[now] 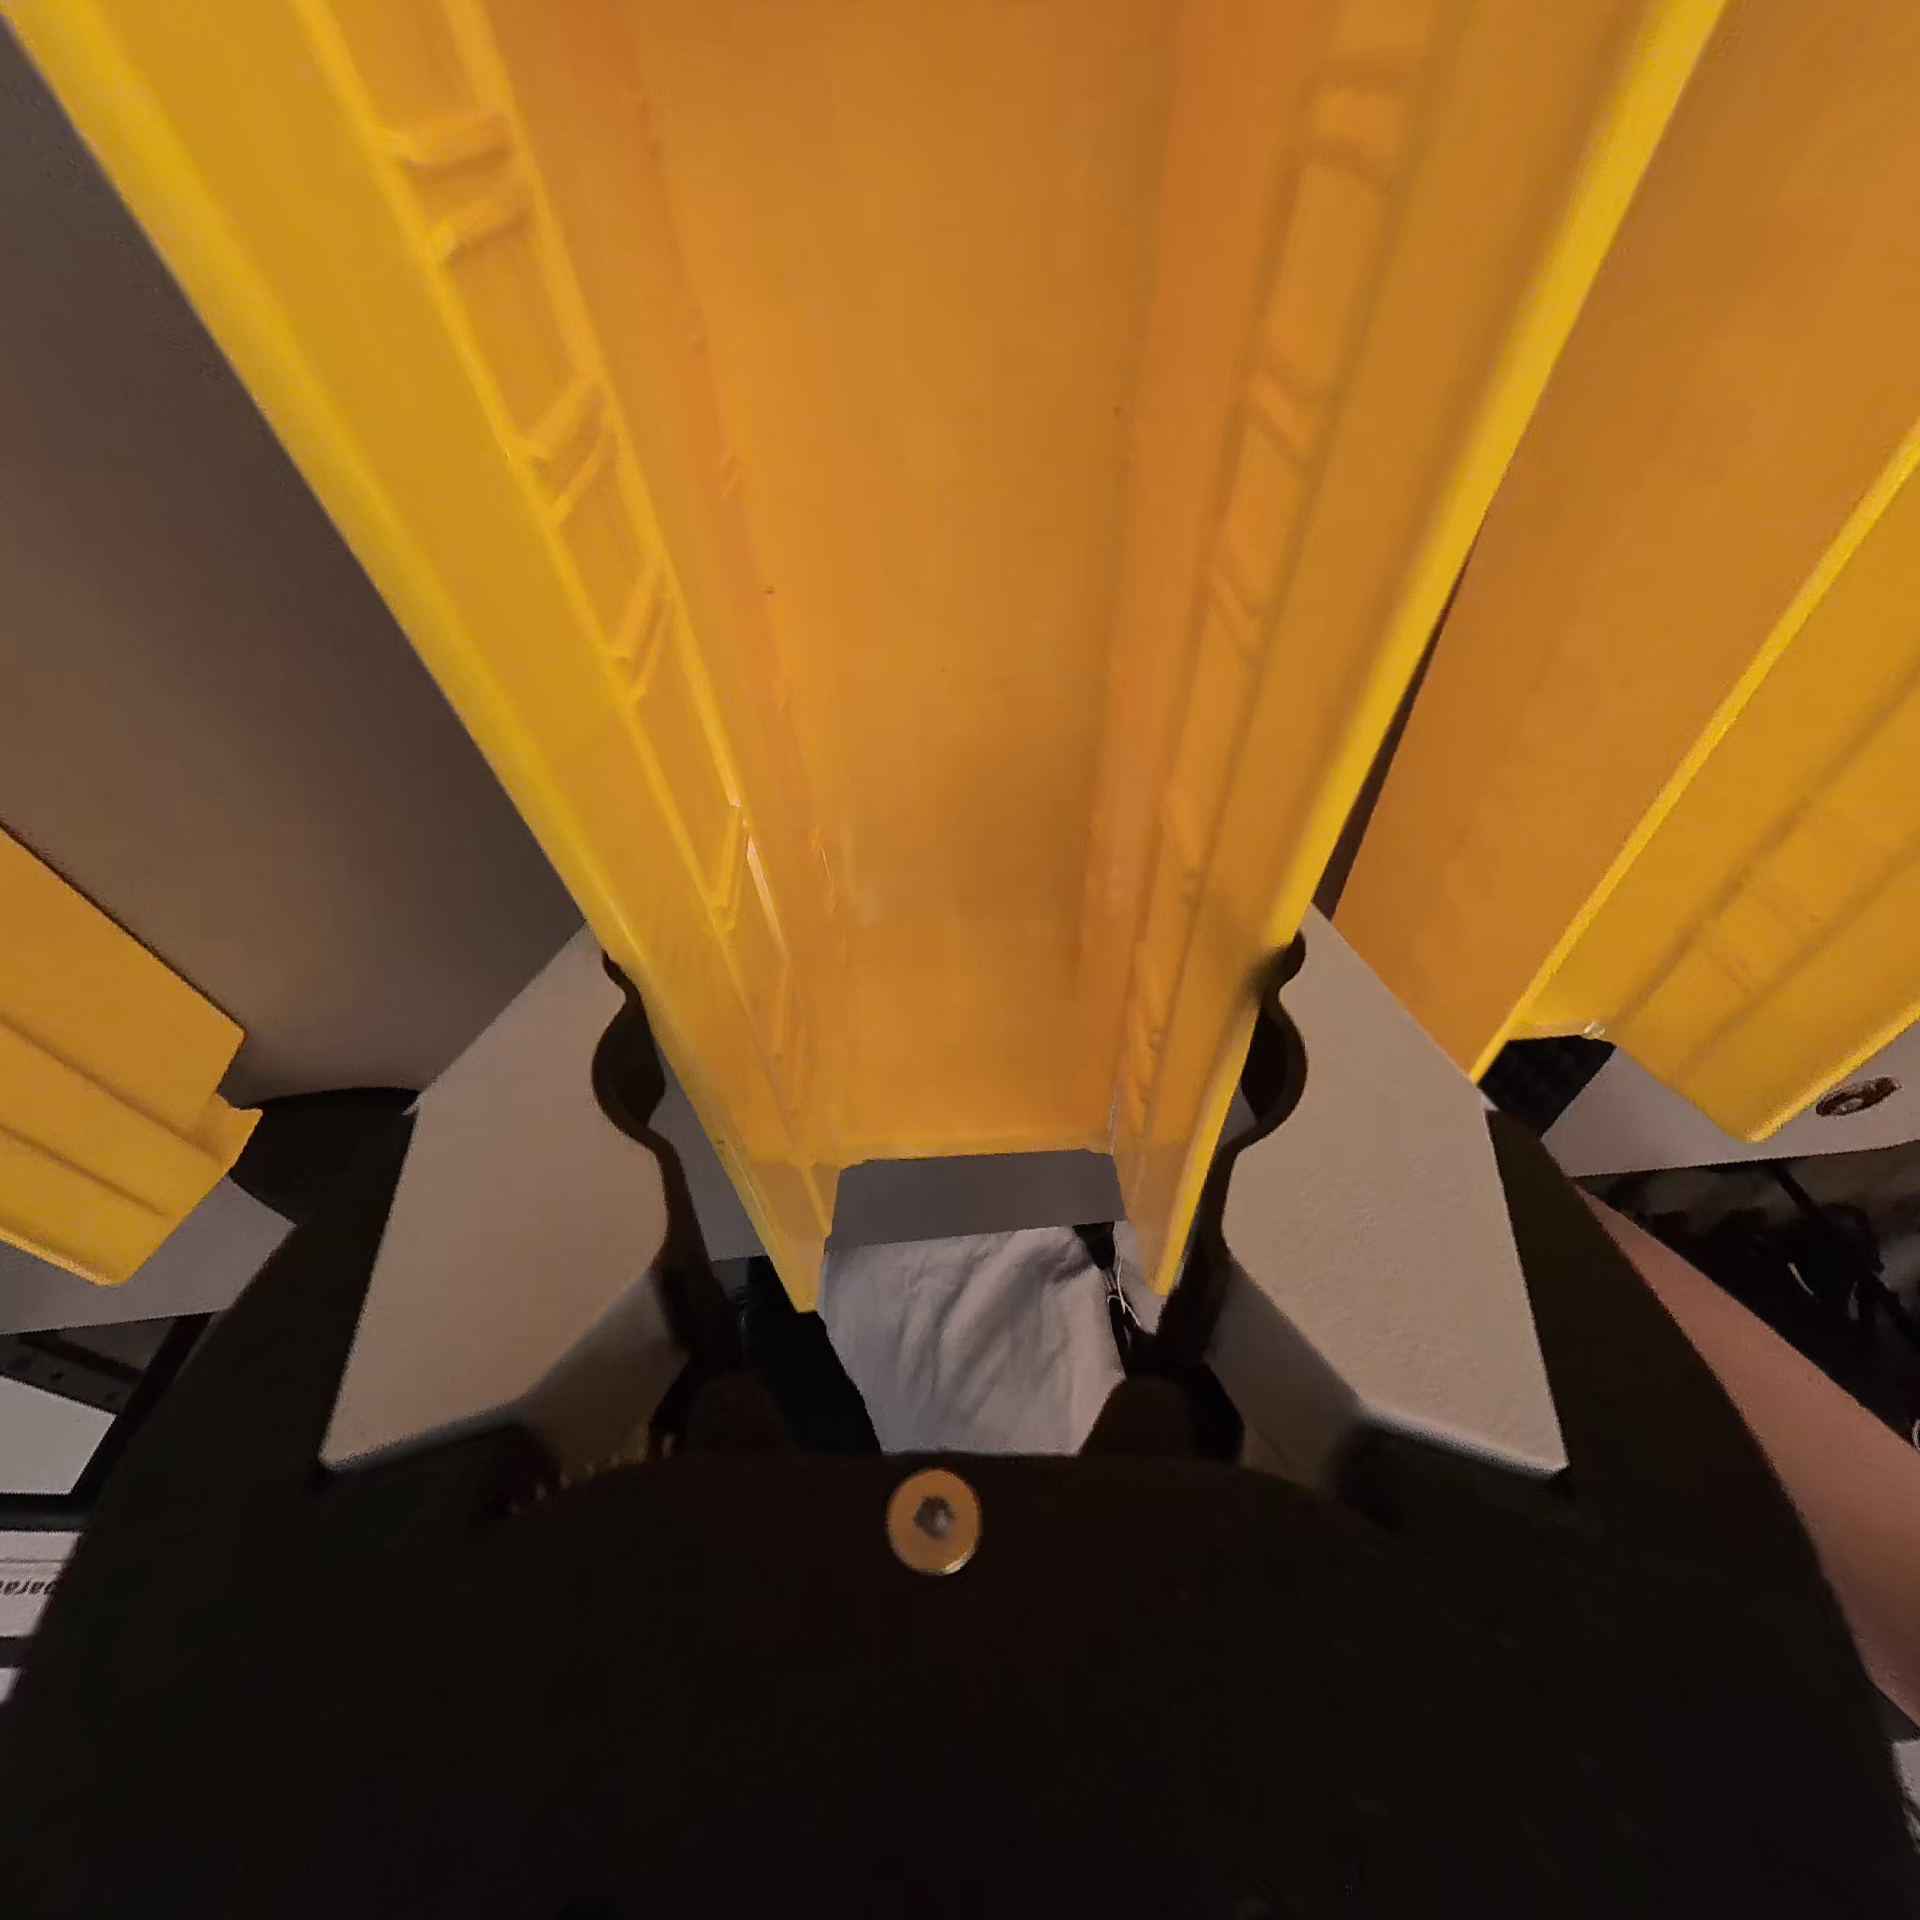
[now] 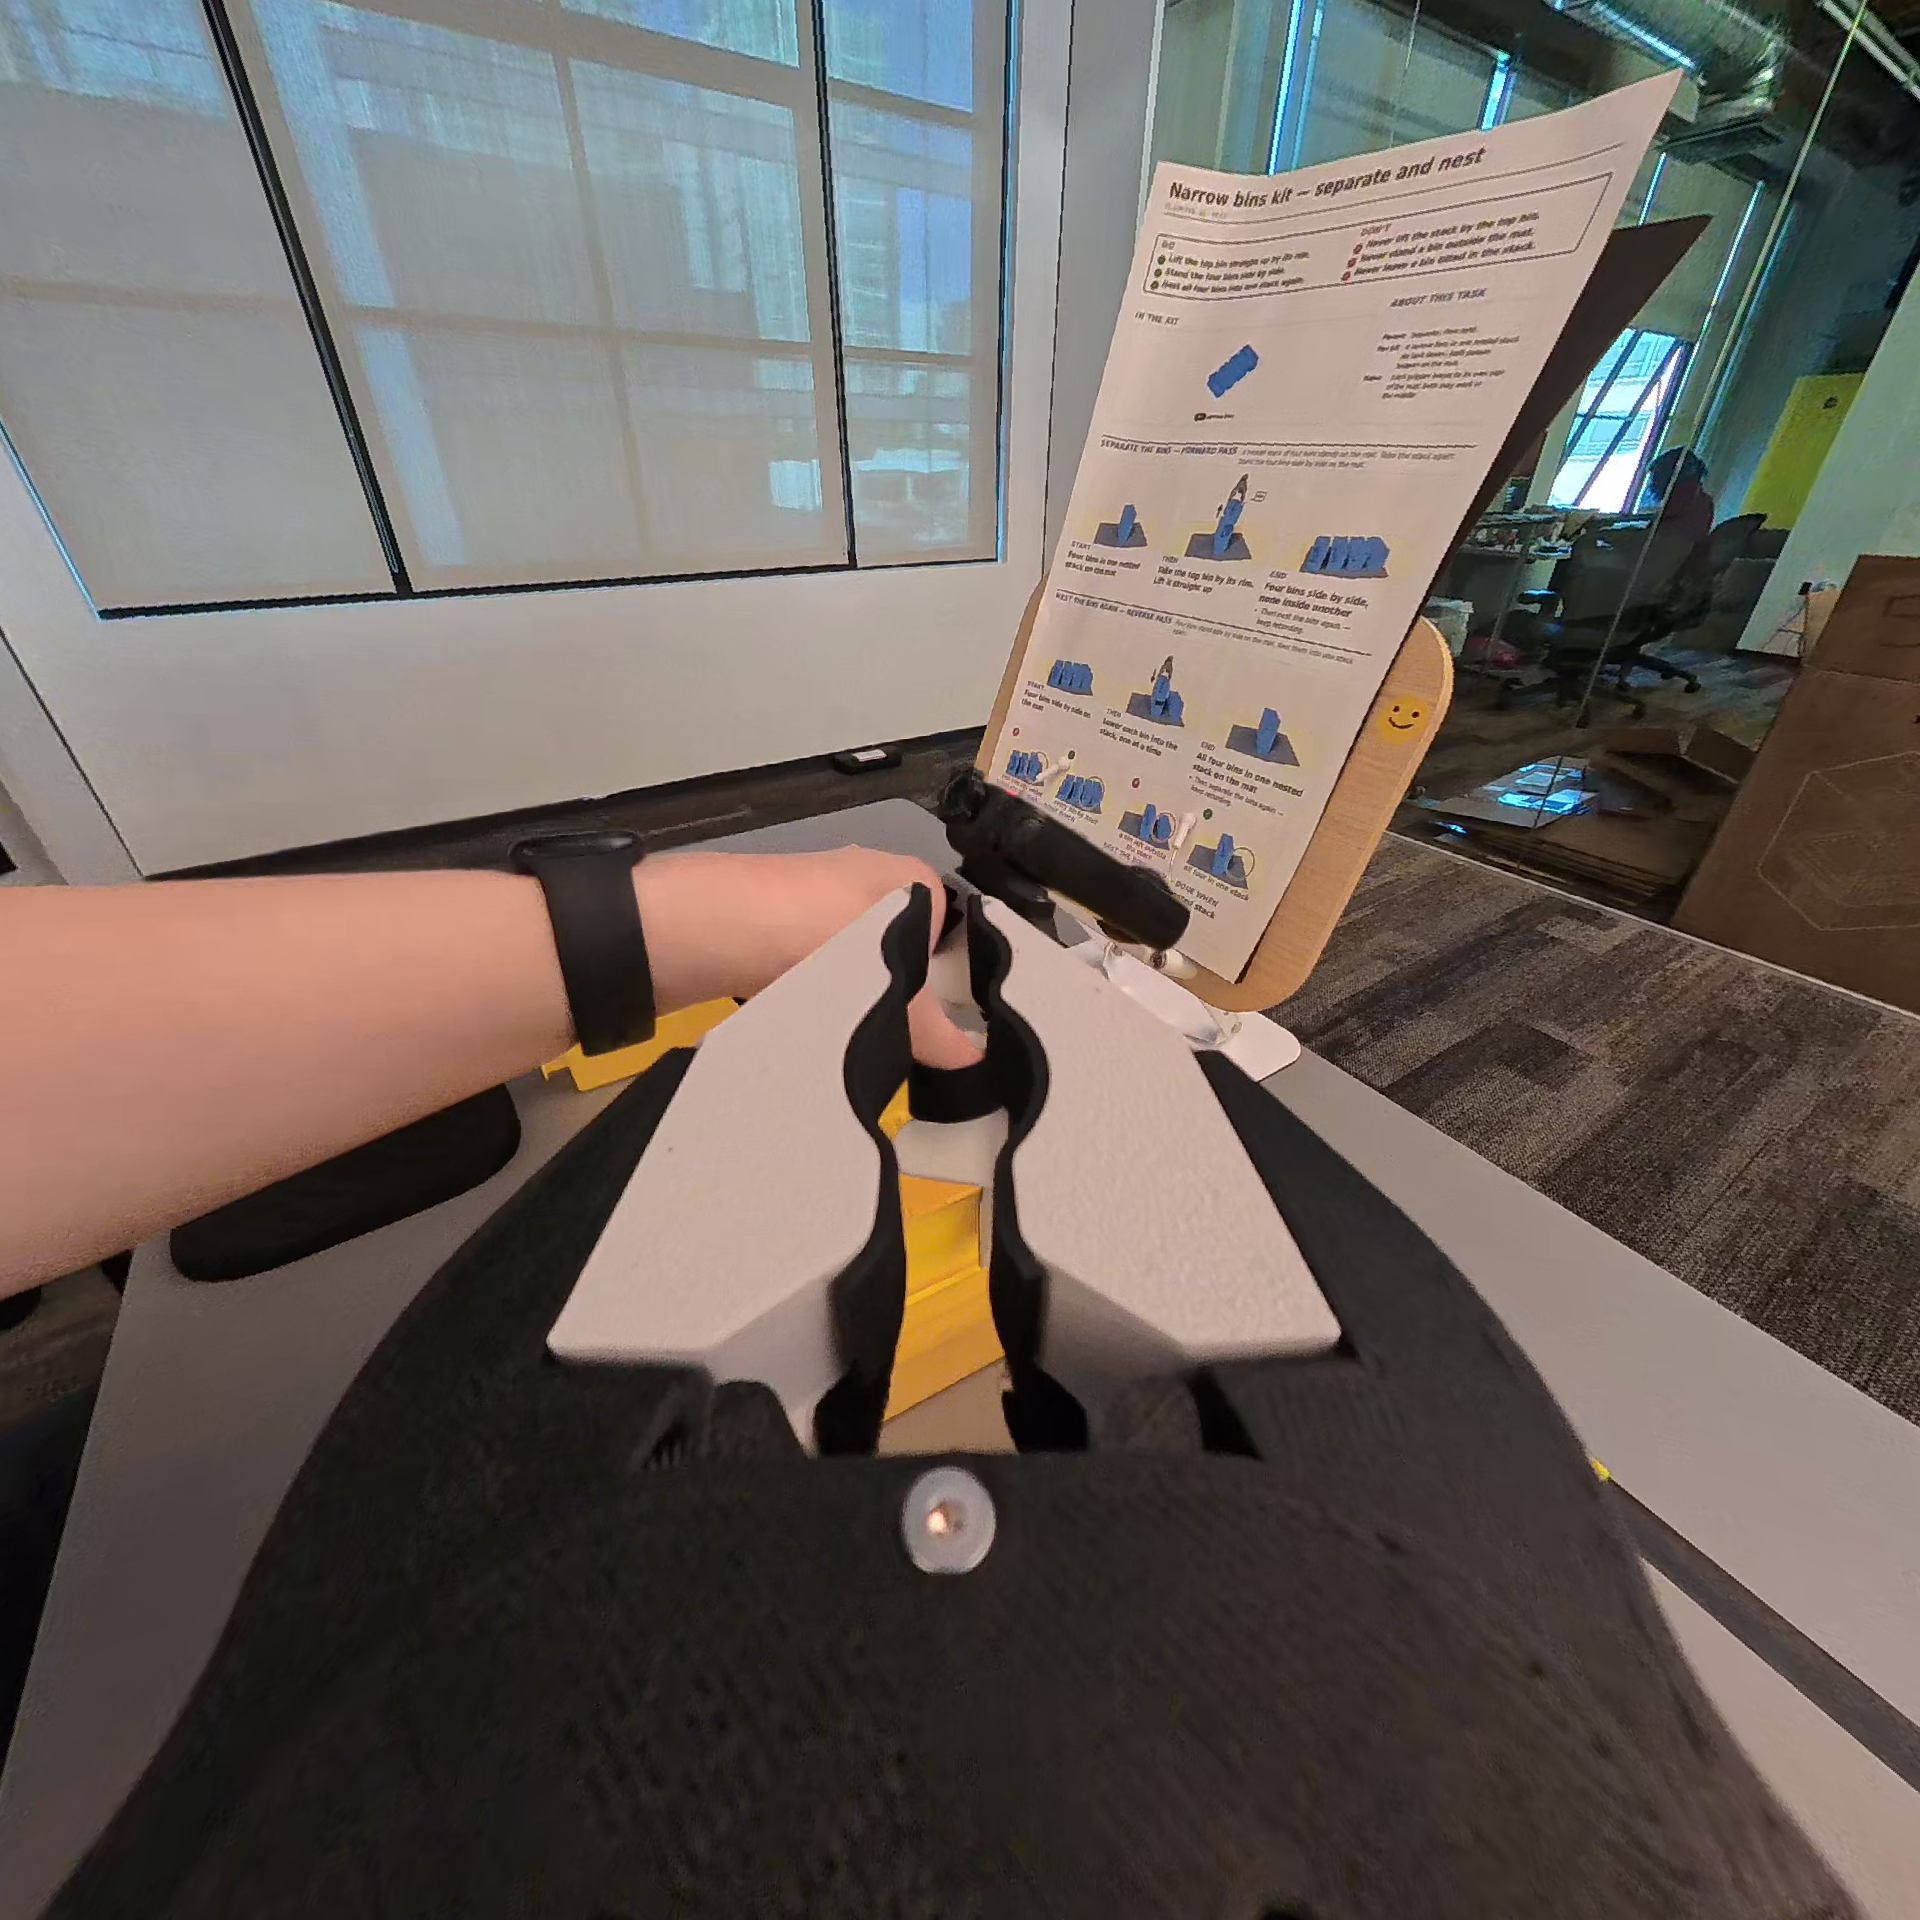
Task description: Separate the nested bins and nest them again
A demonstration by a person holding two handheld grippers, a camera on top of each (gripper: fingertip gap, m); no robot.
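Three yellow bins point(image 1: 935, 623) before your left fingers point(image 1: 623, 1060), middle bin clamped between them, your right fingers point(image 2: 904, 997) nearly together on nothing, your left hand point(image 2: 790, 914) just beyond, over the counter point(image 2: 1558, 1299).

We see one bin point(image 1: 935, 623) between two more, a bin to its left point(image 1: 94, 1049) and another right point(image 1: 1662, 727), all on the worktop point(image 1: 208, 571).

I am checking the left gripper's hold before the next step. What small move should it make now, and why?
Probably lift the yellow bin straight up: the left gripper spans its width with both pads seemingly against its walls, and other yellow bins stand apart beside it.
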